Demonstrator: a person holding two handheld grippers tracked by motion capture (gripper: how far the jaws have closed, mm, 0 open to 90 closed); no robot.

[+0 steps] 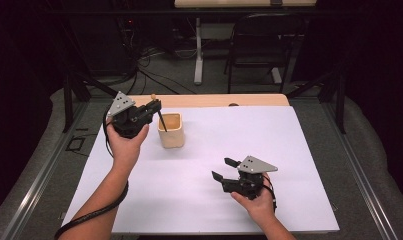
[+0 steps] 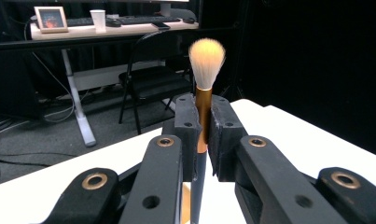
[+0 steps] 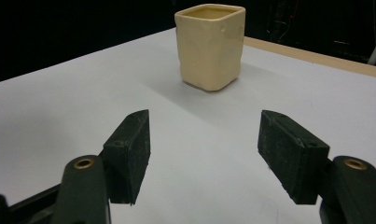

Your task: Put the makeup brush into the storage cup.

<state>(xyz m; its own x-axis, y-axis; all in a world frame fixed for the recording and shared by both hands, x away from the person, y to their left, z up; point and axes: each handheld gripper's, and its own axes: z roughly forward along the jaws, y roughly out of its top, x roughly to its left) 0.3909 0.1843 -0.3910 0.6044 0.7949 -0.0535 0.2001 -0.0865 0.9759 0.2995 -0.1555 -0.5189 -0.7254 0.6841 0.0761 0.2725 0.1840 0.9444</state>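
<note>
My left gripper (image 1: 154, 106) is shut on a makeup brush (image 2: 205, 84), held upright with its pale bristle head up, copper ferrule between the pads and dark handle (image 1: 162, 121) slanting down over the cup's left rim. The cream square cup (image 1: 171, 130) stands on the white table cover just right of that gripper. My right gripper (image 1: 225, 168) hovers low over the cover at the front right, pointing left toward the cup (image 3: 210, 44), its jaws open with nothing between them. In the right gripper view the gripper (image 3: 204, 156) faces the cup from a short distance.
The white cover (image 1: 289, 165) lies over a wooden table whose far edge (image 1: 214, 100) shows behind the cup. Beyond it stand a black folding chair (image 1: 261, 42) and a white desk leg (image 1: 198, 50). Dark frame bars flank both sides.
</note>
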